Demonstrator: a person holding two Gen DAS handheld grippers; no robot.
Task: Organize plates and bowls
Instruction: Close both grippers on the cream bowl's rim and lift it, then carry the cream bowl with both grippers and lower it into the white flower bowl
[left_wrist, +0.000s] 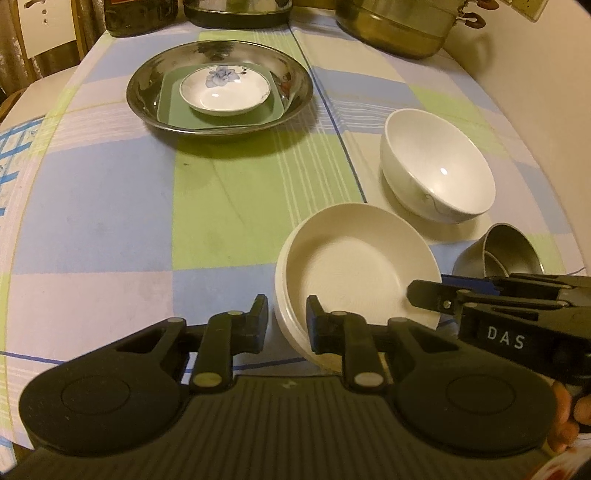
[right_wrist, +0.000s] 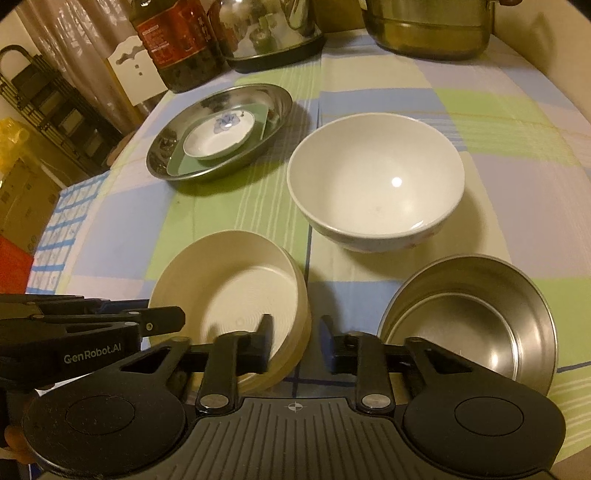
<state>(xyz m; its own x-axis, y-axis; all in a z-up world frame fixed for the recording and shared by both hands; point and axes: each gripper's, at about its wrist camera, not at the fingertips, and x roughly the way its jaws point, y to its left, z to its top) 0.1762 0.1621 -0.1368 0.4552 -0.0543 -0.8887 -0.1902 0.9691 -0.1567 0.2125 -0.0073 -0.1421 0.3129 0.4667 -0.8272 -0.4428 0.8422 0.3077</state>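
Both grippers at one cream dish.
Left gripper and right gripper each straddle its rim at 6 o'clock (whether the pads press, I cannot tell); white bowl at 1 o'clock.

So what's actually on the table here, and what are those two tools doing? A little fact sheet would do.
surface: checked tablecloth
steel pan: holds green square plate, flowered dish on top
white bowl: upright, standing alone
cream bowl: nearest, both tools at its rim
steel bowls: apparently two, nested, beside the cream bowl
left gripper: fingers straddle the rim; squeeze unclear
right gripper: fingers straddle the opposite rim; gap at the outer finger
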